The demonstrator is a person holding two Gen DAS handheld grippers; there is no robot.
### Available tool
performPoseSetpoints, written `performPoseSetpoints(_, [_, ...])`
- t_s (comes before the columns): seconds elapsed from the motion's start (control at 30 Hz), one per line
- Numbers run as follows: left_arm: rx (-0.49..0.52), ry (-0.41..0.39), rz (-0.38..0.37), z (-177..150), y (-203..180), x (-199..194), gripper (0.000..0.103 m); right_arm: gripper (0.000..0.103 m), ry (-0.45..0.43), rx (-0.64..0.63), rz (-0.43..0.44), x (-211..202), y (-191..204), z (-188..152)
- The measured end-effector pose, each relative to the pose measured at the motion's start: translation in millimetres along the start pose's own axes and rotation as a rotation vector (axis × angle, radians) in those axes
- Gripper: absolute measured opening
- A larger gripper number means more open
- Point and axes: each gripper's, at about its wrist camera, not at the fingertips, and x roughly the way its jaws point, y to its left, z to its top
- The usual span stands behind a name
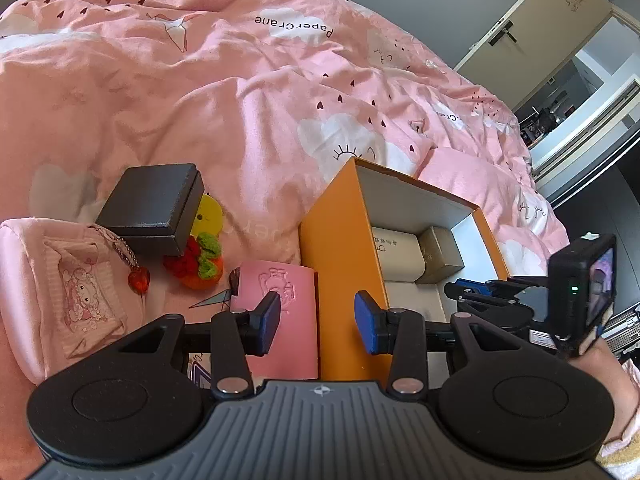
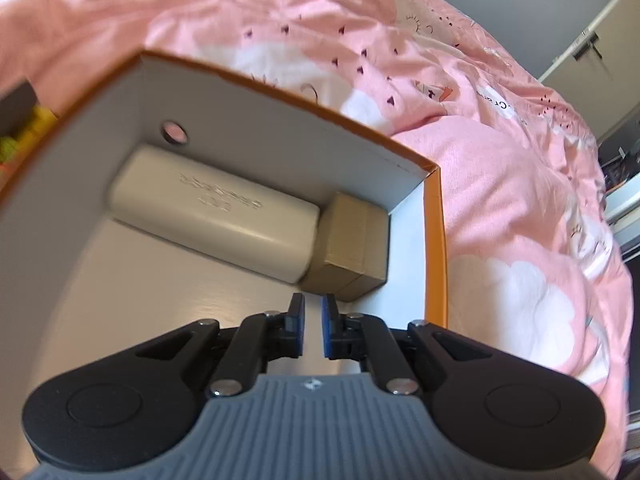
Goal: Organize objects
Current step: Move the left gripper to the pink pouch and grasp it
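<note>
An open orange box with a white inside stands on the bed. A cream rounded pack and a small tan box lie against its far wall. My left gripper is open above the box's left wall and a pink embossed booklet that leans on it. Its pads press on neither. In the right wrist view my right gripper is shut and holds nothing, low inside the orange box just short of the tan box and the cream pack.
Left of the box lie a black box, a yellow toy, a red and green crochet piece and a pink pouch with a red heart charm. A rumpled pink duvet covers the bed. A door stands far right.
</note>
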Motion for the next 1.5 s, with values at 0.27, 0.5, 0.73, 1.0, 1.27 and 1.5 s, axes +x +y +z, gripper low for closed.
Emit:
performPoseSetpoints(0.27, [0.075, -0.028, -0.006, -0.7, -10.7, -19.9, 0.046, 0.017, -0.241, 0.125, 0.219, -93.1, 25.7, -1.3])
performPoseSetpoints(0.5, [0.103, -0.057, 0.028, 2.2, 2.0, -44.3, 0.046, 0.027, -0.352, 0.155, 0.386, -118.5, 65.1, 5.0])
performPoseSetpoints(0.73, [0.097, -0.061, 0.099, -2.9, 18.2, -46.2, 0.046, 0.032, -0.342, 0.176, 0.425, -108.1, 100.0, 7.2])
performPoseSetpoints(1.0, [0.142, -0.052, 0.185, -10.6, 30.5, -41.2, 0.045, 0.032, -0.262, 0.138, 0.446, -89.3, 118.7, 9.5])
performPoseSetpoints(1.27, [0.234, -0.111, 0.333, -15.0, 28.7, -45.7, 0.048, 0.043, -0.209, 0.133, 0.477, -75.8, 131.2, 14.2])
performPoseSetpoints(1.5, [0.258, -0.173, 0.441, -15.6, 32.2, -51.6, 0.054, 0.046, -0.173, 0.139, 0.516, -69.5, 139.2, 19.5])
